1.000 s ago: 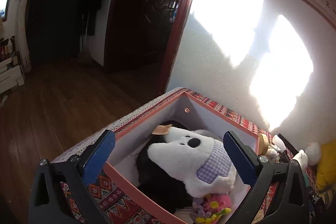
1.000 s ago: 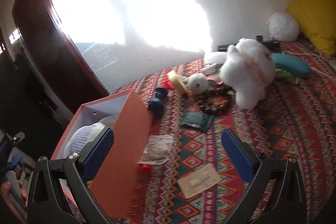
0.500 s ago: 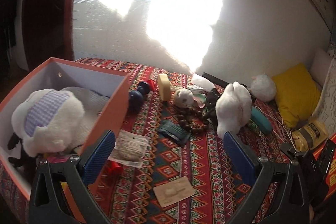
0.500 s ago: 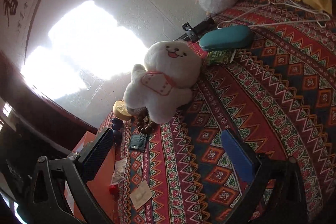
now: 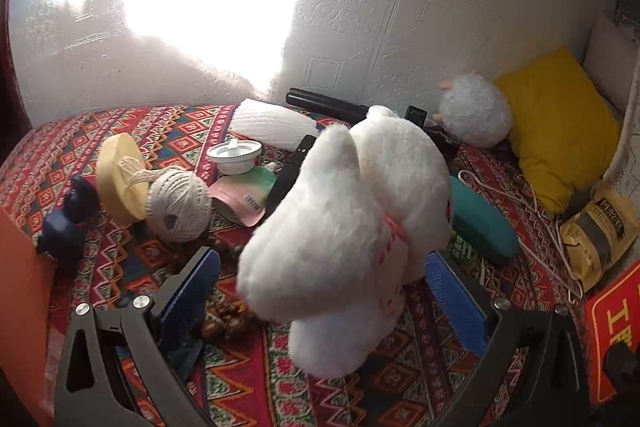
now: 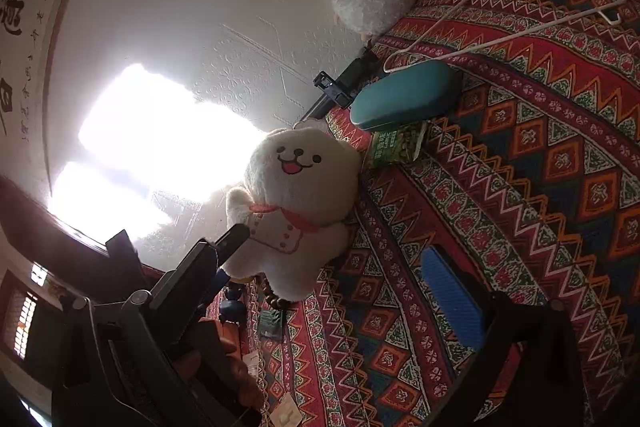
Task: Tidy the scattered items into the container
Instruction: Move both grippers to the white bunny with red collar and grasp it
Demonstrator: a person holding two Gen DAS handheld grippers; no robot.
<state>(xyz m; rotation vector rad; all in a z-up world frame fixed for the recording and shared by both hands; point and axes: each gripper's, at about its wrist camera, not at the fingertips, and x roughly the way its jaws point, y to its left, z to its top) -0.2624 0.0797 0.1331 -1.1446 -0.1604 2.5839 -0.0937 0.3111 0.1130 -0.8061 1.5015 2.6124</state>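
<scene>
On the patterned cloth [image 5: 168, 131], your left gripper [image 5: 320, 283] straddles the white plush [image 5: 352, 219]. Its jaws are closing with the plush between them. Left pad [image 5: 196, 287] stands clear of the fur; right pad [image 5: 456, 303] sits just beside the plush's flank, contact not confirmed. Nothing gripped yet.

Plush position: upright on the cloth, near the wall, back toward the left camera. From the right wrist view its face and orange scarf show [image 6: 296, 203]. The left gripper's finger [image 6: 232, 239] shows there too, at the plush's side.

Your right gripper [image 6: 316, 291] hangs above bare cloth with jaws wide apart, nothing between them.

Box [image 5: 20, 299]: only an orange wall shows, at the left edge of the left view, well apart from the plush.

Loose items around the plush:
- twine ball [image 5: 180, 205], touching the yellow disc [image 5: 118, 179]
- blue dumbbell [image 5: 66, 223], near the box wall
- white lid [image 5: 235, 157] on a pink pouch [image 5: 244, 195]
- wooden beads [image 5: 224, 319], at the plush's foot
- teal case [image 5: 484, 227], just behind the plush; green packet [image 6: 398, 145] beside it
- fluffy ball [image 5: 474, 111] and yellow pillow [image 5: 560, 123] against the wall
</scene>
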